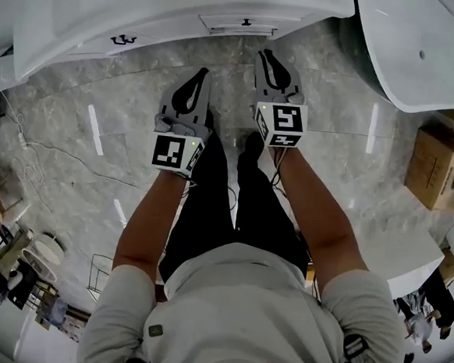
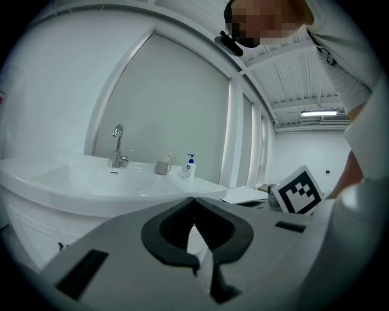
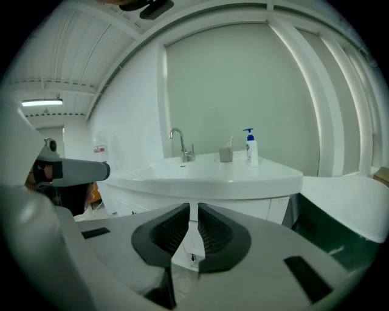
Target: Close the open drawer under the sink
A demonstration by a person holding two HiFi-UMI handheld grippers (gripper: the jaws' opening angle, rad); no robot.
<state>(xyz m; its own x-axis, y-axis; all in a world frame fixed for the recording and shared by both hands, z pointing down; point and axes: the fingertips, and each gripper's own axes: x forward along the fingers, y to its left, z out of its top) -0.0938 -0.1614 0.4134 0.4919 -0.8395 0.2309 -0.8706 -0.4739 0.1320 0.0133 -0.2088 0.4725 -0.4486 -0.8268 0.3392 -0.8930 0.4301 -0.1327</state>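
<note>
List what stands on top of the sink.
A faucet, a grey cup with something sticking out and a white pump bottle stand at the back of the sink. Its rim hides the basin's inside.

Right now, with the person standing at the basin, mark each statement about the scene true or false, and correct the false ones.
1. A faucet stands at the back of the sink. True.
2. The right gripper is clamped on a drawer handle. False: its jaws stand slightly apart with nothing between them.
3. A blue-topped pump bottle stands beside a cup on the sink. True.
4. The left gripper has its jaws gaping wide. False: their tips meet, holding nothing.
5. The floor is made of wooden planks. False: it is grey and marbled.
</note>
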